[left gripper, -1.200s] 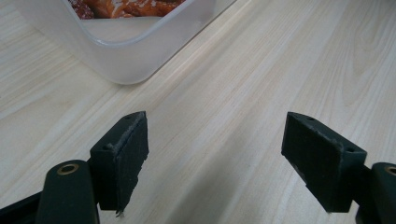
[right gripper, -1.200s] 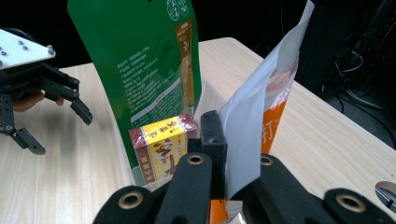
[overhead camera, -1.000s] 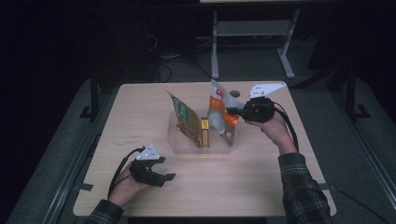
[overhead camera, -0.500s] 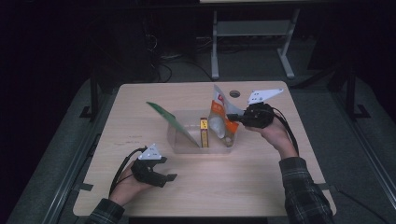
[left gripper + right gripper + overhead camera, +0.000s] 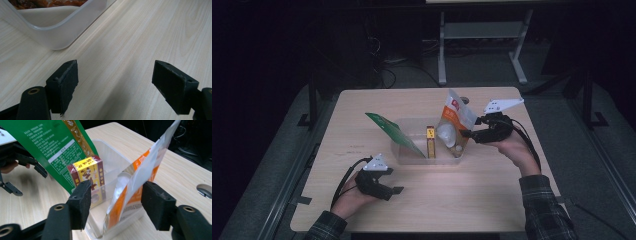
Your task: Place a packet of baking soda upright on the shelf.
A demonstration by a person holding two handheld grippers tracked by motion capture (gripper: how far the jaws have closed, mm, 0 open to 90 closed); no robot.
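Note:
A clear plastic bin [image 5: 412, 156] sits mid-table. A green packet [image 5: 392, 132] leans out over its left rim, and a yellow and maroon box [image 5: 430, 142] stands upright inside. At the bin's right end an orange and white pouch [image 5: 454, 122] stands on edge. My right gripper [image 5: 468, 134] is open just right of the bin; in the right gripper view the pouch [image 5: 145, 170] rises between its spread jaws, with the box [image 5: 86, 170] and green packet [image 5: 50, 142] beyond. My left gripper [image 5: 393, 191] rests open on the table in front of the bin, nothing between its jaws [image 5: 115, 80].
The bin's rounded corner [image 5: 62, 35] is just ahead of the left gripper. A round cable hole [image 5: 464, 100] is in the table behind the pouch. Bare wood lies on both sides of the bin. A metal frame [image 5: 482, 35] stands on the floor beyond the table.
The green packet has tipped from near upright to leaning left over the bin's rim. The right gripper and pouch have come down a little toward the bin. The left gripper has barely moved.

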